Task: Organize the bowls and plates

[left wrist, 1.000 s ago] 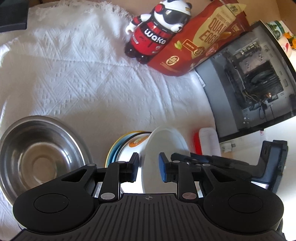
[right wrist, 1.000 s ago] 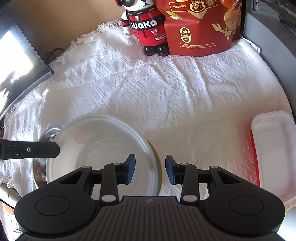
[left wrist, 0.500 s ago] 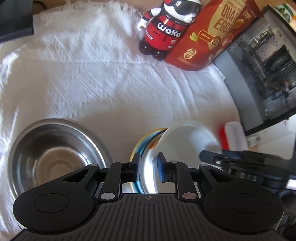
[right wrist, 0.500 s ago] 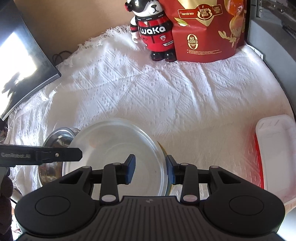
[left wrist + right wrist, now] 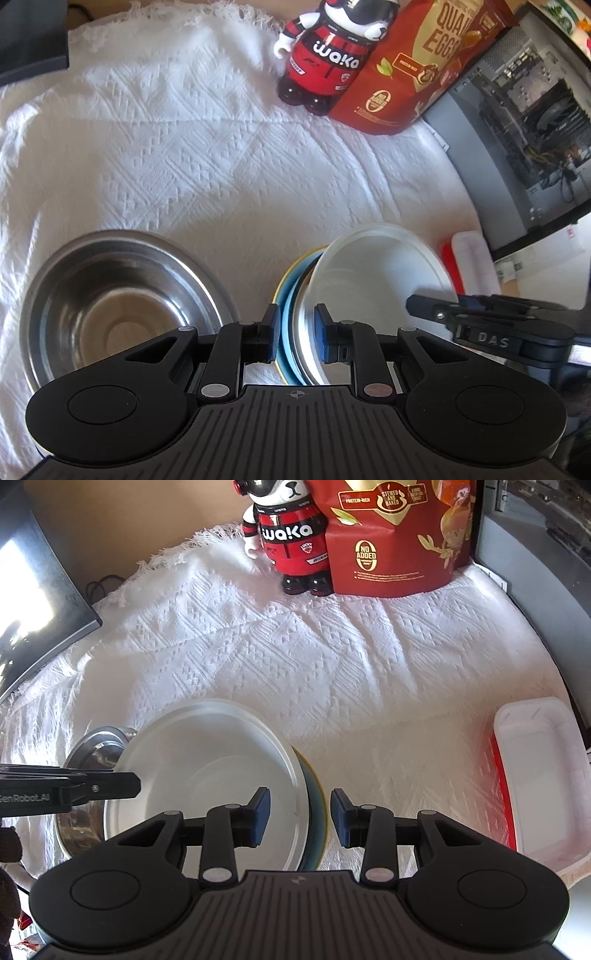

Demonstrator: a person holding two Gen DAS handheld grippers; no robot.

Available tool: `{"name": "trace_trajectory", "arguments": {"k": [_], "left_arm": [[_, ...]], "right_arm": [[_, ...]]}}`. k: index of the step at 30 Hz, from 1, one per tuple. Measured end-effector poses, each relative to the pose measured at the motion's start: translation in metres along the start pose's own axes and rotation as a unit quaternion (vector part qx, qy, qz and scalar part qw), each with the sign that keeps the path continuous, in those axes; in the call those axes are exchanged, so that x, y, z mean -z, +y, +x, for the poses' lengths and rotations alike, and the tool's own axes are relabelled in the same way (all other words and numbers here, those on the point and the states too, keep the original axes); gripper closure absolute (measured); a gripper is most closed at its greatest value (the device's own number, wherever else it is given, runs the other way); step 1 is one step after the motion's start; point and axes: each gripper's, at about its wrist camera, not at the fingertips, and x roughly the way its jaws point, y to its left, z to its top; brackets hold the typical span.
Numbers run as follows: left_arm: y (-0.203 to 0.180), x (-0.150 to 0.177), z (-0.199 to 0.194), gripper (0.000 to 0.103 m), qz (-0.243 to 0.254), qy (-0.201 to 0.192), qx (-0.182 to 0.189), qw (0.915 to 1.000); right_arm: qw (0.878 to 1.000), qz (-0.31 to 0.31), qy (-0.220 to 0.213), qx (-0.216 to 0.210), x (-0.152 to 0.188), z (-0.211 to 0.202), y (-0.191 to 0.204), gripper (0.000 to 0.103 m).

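Observation:
A white bowl (image 5: pixel 380 266) sits nested in a stack of blue and yellow-rimmed dishes (image 5: pixel 291 295) on the white cloth. My left gripper (image 5: pixel 294 332) is shut on the near rim of this stack, pads either side of the rims. A steel bowl (image 5: pixel 110 299) stands just left of it. In the right wrist view the white bowl (image 5: pixel 207 760) sits in the stack (image 5: pixel 314 794), with the steel bowl (image 5: pixel 92 746) behind it. My right gripper (image 5: pixel 300 816) is open, its jaws straddling the stack's right rim without touching.
A Waka bear figure (image 5: pixel 328 55) and a red quail-egg bag (image 5: pixel 424 62) stand at the back. A white-lidded red container (image 5: pixel 539 775) lies at the right. An open computer case (image 5: pixel 524 122) is at the right, a dark monitor (image 5: pixel 33 605) at the left.
My left gripper closed on the stack's rim and the view shifted right. My right gripper opened wider around the stack's right edge. The white bowl sits lower in the stack.

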Motion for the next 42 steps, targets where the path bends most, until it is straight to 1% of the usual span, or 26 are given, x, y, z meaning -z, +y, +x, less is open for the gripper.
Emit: {"name": "trace_trajectory", "arguments": {"k": [3,9,10,12,14,17,19,21,23,26,28,30,32,33,35,36,38,40,42], "left_arm": [[0.008,0.004,-0.003,0.081,-0.016,0.000,0.018,0.9997],[0.020,0.012,-0.007,0.081,-0.028,0.006,0.036,0.9990],[0.021,0.013,-0.007,0.081,-0.029,0.007,0.040,0.9988],[0.025,0.015,-0.006,0.080,-0.030,0.008,0.051,0.9982],[0.029,0.017,-0.006,0.080,-0.034,0.001,0.062,0.9975],[0.041,0.021,-0.010,0.079,-0.065,-0.021,0.077,0.9947],[0.046,0.025,-0.014,0.079,-0.085,-0.032,0.092,0.9917],[0.046,0.029,-0.016,0.079,-0.093,-0.033,0.106,0.9894],[0.043,0.032,-0.018,0.079,-0.097,-0.037,0.109,0.9886],[0.035,0.039,-0.019,0.079,-0.108,-0.045,0.086,0.9894],[0.027,0.043,-0.020,0.079,-0.107,-0.050,0.072,0.9904],[0.021,0.045,-0.023,0.079,-0.107,-0.064,0.049,0.9910],[0.018,0.047,-0.027,0.079,-0.114,-0.080,0.026,0.9899],[0.018,0.050,-0.028,0.079,-0.119,-0.082,0.021,0.9893],[0.017,0.054,-0.025,0.079,-0.129,-0.076,0.021,0.9885],[0.017,0.056,-0.022,0.077,-0.135,-0.070,0.021,0.9881],[0.017,0.057,-0.014,0.074,-0.155,-0.059,0.016,0.9861],[0.015,0.055,-0.010,0.073,-0.165,-0.054,0.005,0.9848],[0.010,0.051,-0.012,0.074,-0.164,-0.062,-0.014,0.9845]], "right_arm": [[1.000,0.005,0.001,0.009,0.003,0.002,0.000,0.067],[0.999,0.024,0.006,0.023,0.010,0.004,-0.002,0.067],[0.999,0.026,0.007,0.026,0.011,0.004,-0.002,0.066],[0.999,0.031,0.010,0.032,0.015,0.004,-0.001,0.061],[0.999,0.033,0.013,0.041,0.019,0.004,0.001,0.059],[0.998,0.043,0.011,0.051,0.022,0.000,0.002,0.058],[0.998,0.047,0.009,0.050,0.021,-0.004,0.002,0.058],[0.998,0.031,0.007,0.052,0.017,-0.008,0.005,0.056],[0.999,0.011,0.003,0.050,0.011,-0.009,0.008,0.053],[0.999,-0.013,0.003,0.029,-0.001,-0.002,0.010,0.053],[0.999,-0.026,0.011,0.020,-0.009,0.006,0.011,0.053],[0.999,-0.042,0.016,0.001,-0.015,0.011,0.010,0.053],[0.998,-0.061,0.013,-0.010,-0.020,0.014,0.009,0.053],[0.997,-0.071,0.011,-0.014,-0.022,0.015,0.008,0.052],[0.995,-0.093,0.012,-0.023,-0.027,0.019,0.005,0.049],[0.994,-0.104,0.015,-0.029,-0.029,0.021,0.004,0.046],[0.991,-0.124,0.029,-0.044,-0.032,0.031,0.001,0.045],[0.988,-0.131,0.051,-0.060,-0.036,0.043,-0.001,0.045],[0.986,-0.130,0.065,-0.081,-0.040,0.051,-0.004,0.045]]}}
